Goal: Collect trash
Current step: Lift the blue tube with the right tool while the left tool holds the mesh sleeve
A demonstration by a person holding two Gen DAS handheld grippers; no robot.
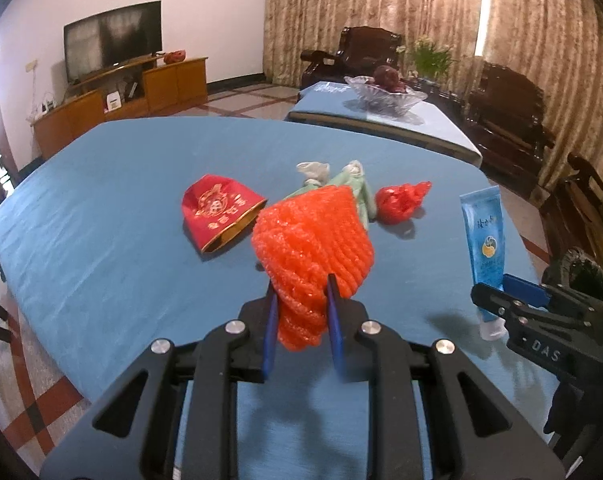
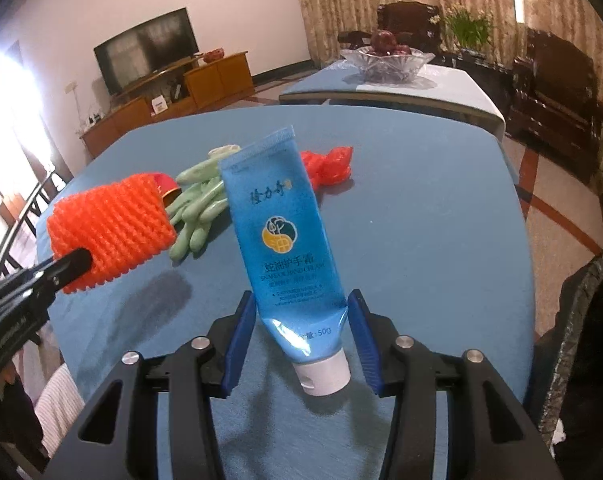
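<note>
Orange foam net (image 1: 313, 256): clamped between the blue pads of the left gripper (image 1: 301, 292), lifted clear of the blue tablecloth (image 1: 121, 248), its shadow lying on the cloth beneath.
Blue hand-cream tube (image 2: 285, 236): gripped low on its body by the right gripper (image 2: 301, 312), white cap (image 2: 325, 374) toward the camera, crimped end tilted up and away.
Left gripper: jaws drawn close together on the net; seen from the right wrist as a black arm (image 2: 33, 280) entering at the left edge.
Right gripper: pads pressed against both sides of the tube; seen from the left wrist at the far right (image 1: 541, 312).
Still on the table: pale green rubber gloves (image 2: 197, 204), a crumpled red plastic bag (image 1: 401, 202), a red and gold pouch (image 1: 221, 212), and a whitish scrap (image 1: 313, 170), possibly tissue, just behind the gloves.
Bin: a black-lined container (image 2: 585, 320) stands at the table's right edge.
Beyond: a second table with a glass fruit bowl (image 1: 385, 94), a television (image 1: 113, 40), and patterned curtains (image 1: 541, 40).
</note>
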